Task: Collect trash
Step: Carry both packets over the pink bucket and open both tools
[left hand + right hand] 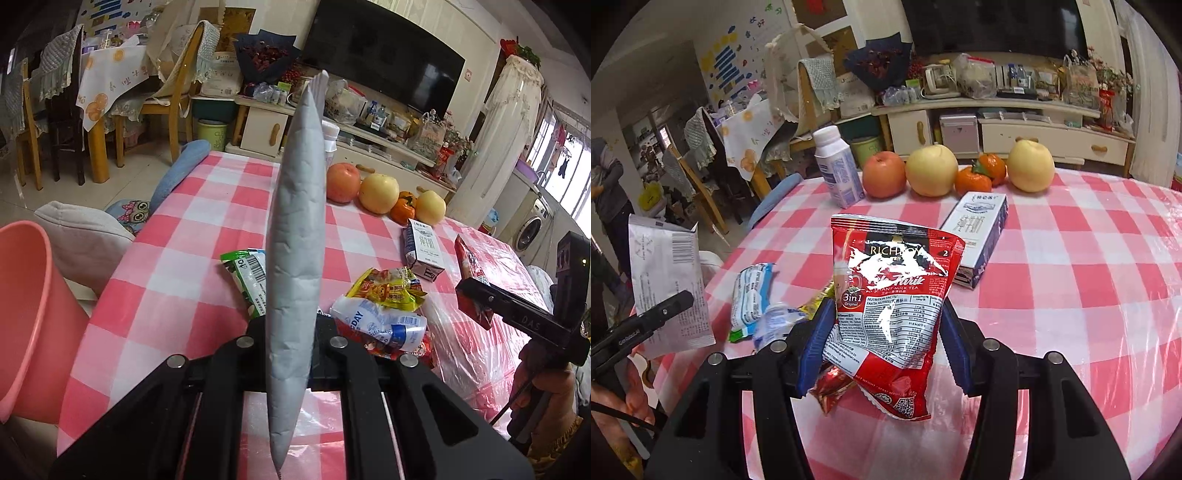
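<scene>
My left gripper (291,332) is shut on a puffy silver foil packet (295,221), held upright and edge-on above the checked table (207,206). The right wrist view shows that silver packet (665,266) broadside at the left, with the left gripper (676,302) on it. Between the blue pads of my right gripper (882,343) sits a crumpled red milk tea packet (897,295), gripped and lifted off the cloth. A pink bin (26,295) stands beside the table's left edge. Loose wrappers lie ahead: green (245,273), yellow (391,291) and white-blue (380,325).
A milk carton (979,236) lies flat mid-table. Behind it, an apple (884,175), pears, small oranges and a white bottle (836,166) line the far edge. Another red wrapper (831,387) lies under my right gripper. Chairs, cushions and a TV cabinet surround the table.
</scene>
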